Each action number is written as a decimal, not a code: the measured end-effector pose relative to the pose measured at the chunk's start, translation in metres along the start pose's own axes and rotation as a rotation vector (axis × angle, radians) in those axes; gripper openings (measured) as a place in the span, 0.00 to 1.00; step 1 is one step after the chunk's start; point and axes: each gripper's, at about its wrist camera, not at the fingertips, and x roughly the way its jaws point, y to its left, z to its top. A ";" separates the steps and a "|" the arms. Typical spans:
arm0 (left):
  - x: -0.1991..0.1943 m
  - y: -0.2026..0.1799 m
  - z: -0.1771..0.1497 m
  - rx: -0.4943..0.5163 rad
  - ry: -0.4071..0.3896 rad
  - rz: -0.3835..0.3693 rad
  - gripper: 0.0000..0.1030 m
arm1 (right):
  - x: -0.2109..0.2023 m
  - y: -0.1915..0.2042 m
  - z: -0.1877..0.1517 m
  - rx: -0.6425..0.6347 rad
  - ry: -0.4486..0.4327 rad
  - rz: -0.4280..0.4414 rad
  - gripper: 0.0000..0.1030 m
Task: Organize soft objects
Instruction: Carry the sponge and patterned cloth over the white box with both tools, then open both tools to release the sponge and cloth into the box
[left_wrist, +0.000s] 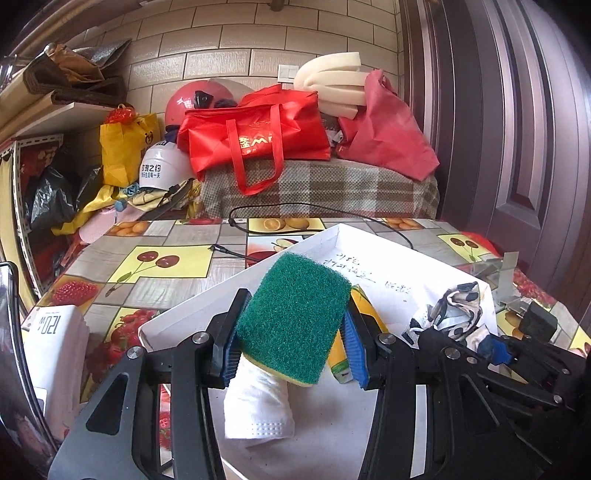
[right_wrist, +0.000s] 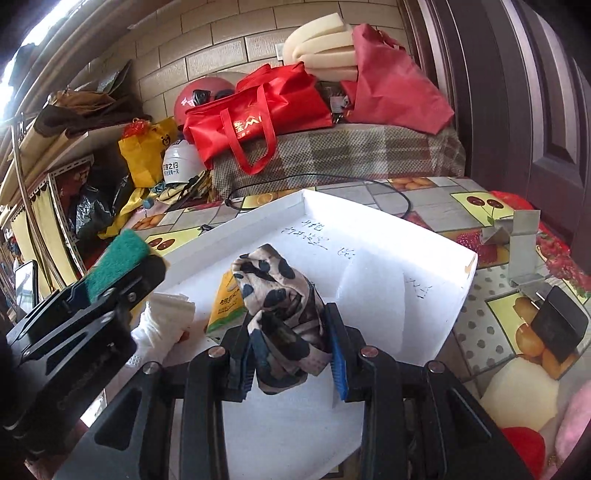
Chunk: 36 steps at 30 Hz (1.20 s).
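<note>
My left gripper (left_wrist: 291, 332) is shut on a green and yellow scouring sponge (left_wrist: 295, 314) and holds it above the white box lid (left_wrist: 207, 299); the sponge also shows in the right wrist view (right_wrist: 118, 258). My right gripper (right_wrist: 291, 350) is shut on a spotted beige and black cloth (right_wrist: 280, 306) over the same lid (right_wrist: 458, 266); the cloth also shows in the left wrist view (left_wrist: 454, 310). In the lid lie a white rolled tissue (left_wrist: 258, 402), a yellow packet (right_wrist: 225, 299) and a white foam sheet (right_wrist: 373, 291).
A black cable (left_wrist: 321, 210) crosses the fruit-print tablecloth (left_wrist: 166, 258). A white tissue pack (left_wrist: 55, 339) stands left. A black charger (right_wrist: 557, 325) and a grey metal bracket (right_wrist: 513, 236) sit right. Red bags (left_wrist: 255, 133) lie on a plaid cushion behind.
</note>
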 end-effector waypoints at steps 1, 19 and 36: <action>-0.001 0.000 0.000 0.002 -0.001 0.001 0.45 | 0.000 0.000 0.000 -0.004 -0.003 0.000 0.32; 0.000 0.032 -0.002 -0.176 -0.001 0.101 1.00 | -0.006 -0.007 0.002 0.033 -0.052 -0.063 0.88; -0.019 0.024 -0.004 -0.128 -0.091 0.116 1.00 | -0.044 0.014 -0.009 -0.053 -0.230 -0.128 1.00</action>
